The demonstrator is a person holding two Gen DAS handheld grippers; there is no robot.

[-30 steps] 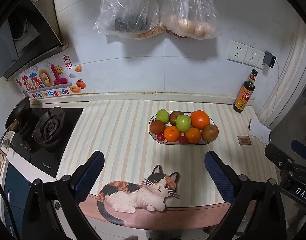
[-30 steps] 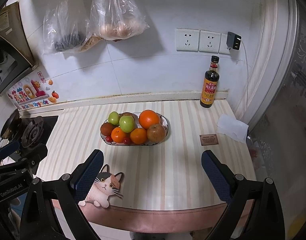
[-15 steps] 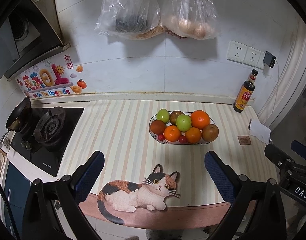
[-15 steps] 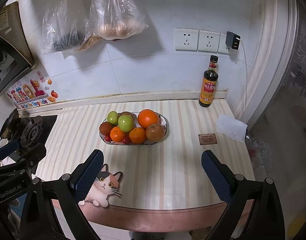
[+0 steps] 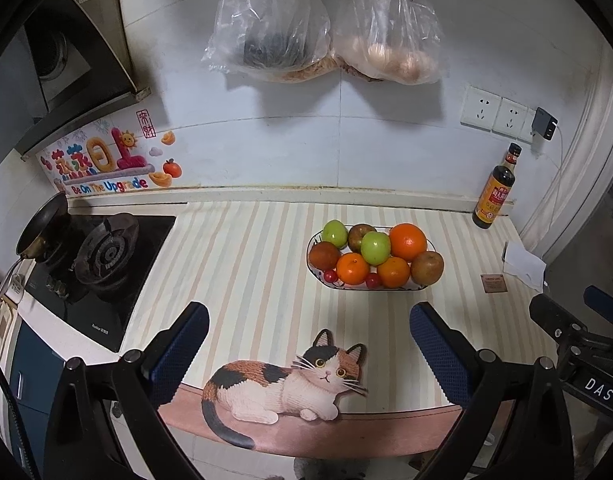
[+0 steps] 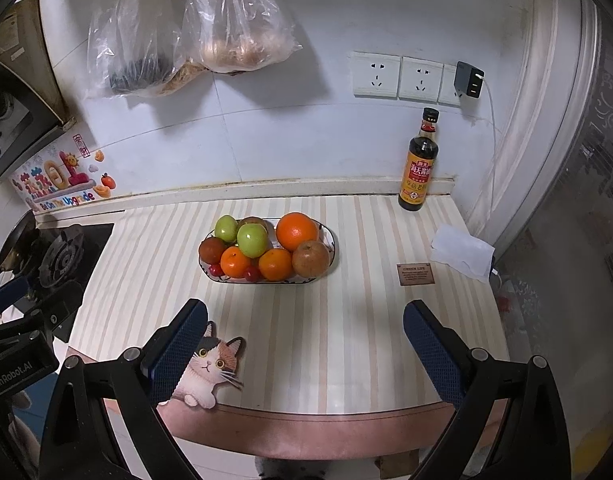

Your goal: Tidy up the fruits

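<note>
A shallow oval fruit bowl [image 5: 424,286] is set on the striped counter [image 5: 246,280], and every place below is given from it. In the bowl are held two green apples [image 5: 375,247], three oranges, the largest orange [image 5: 407,241] at the back right, three brownish fruits with one brown fruit [image 5: 427,267] at the right end, and two small red cherry-like fruits [image 5: 330,276] at the front rim. All the fruit is seen inside the bowl; none is lying on the counter.

Behind the bowl to the right, a single sauce bottle [image 6: 420,164] is stood upright against the wall. High above the bowl, two clear plastic bags [image 6: 234,28] are hung on the wall, their contents only dimly seen. A gas stove [image 5: 102,256] is found well to the left. One cat sticker [image 5: 286,384] is placed at the counter edge in front of the bowl.

The left gripper [image 5: 308,350] and the right gripper [image 6: 304,346] are both held in front of the bowl, well apart from it, with jaws spread wide and nothing between them.
</note>
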